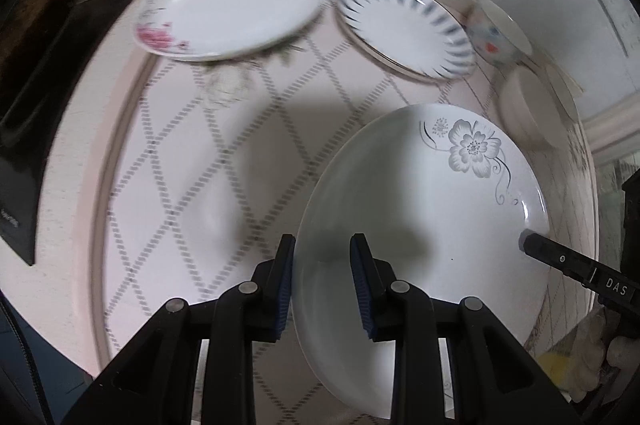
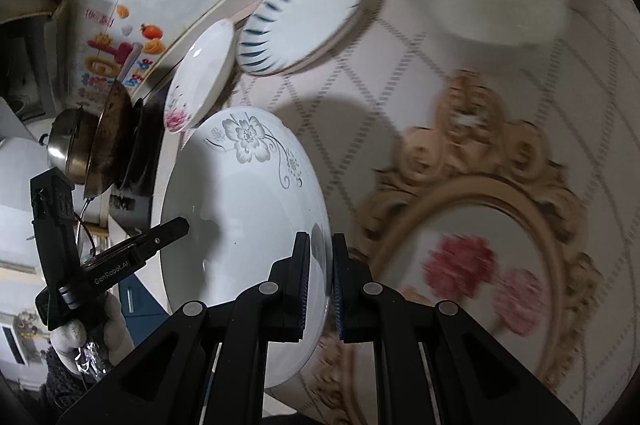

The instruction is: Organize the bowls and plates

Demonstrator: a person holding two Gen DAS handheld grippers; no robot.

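A white plate with a grey flower print [image 1: 424,225] is held tilted above the table between both grippers; it also shows in the right wrist view [image 2: 244,225]. My left gripper [image 1: 323,273] straddles its left rim with a visible gap between the pads. My right gripper [image 2: 321,277] is shut on its opposite rim and shows in the left wrist view [image 1: 576,269]. On the table lie a pink-flower plate [image 1: 228,5], a blue-striped plate [image 1: 404,25], a patterned small bowl [image 1: 498,29] and a white bowl [image 1: 528,109].
The table has a pink cloth with a diamond pattern [image 1: 192,153]. An ornate gold-framed oval tray with red roses [image 2: 480,257] lies on the right. A stove with pots [image 2: 104,145] stands at the left, by the wall.
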